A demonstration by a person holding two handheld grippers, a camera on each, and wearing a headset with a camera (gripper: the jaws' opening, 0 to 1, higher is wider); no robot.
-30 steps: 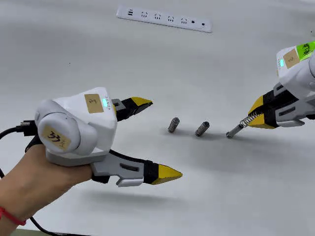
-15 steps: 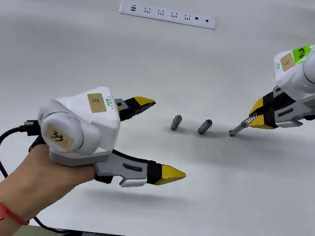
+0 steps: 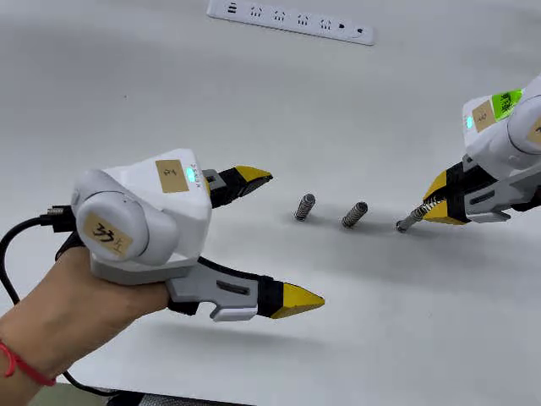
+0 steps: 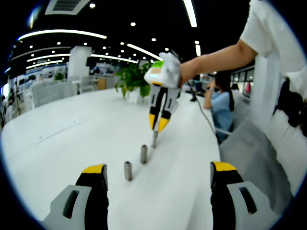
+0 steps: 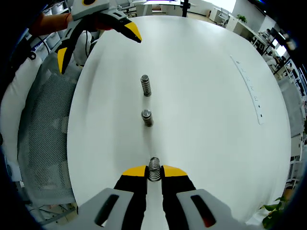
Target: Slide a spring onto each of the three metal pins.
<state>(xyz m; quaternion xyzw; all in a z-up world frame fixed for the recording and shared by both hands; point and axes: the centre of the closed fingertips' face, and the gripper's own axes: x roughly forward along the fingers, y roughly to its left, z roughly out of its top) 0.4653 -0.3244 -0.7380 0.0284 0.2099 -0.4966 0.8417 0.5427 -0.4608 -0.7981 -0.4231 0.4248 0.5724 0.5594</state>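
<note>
The right gripper, far right, is clamped on a spring around a pin angled toward the white table. Just left sit a second pin and a third pin, both wearing springs. The left gripper, near left, is spread wide, holding nothing.

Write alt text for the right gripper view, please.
The right gripper is shut on a spring above a white table. Ahead, two spring-covered pins stand in a row; beyond them, the open left gripper.

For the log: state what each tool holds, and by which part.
Right tool pinches the spring around its coils, pin sticking out past the tips. Left tool holds nothing.
</note>
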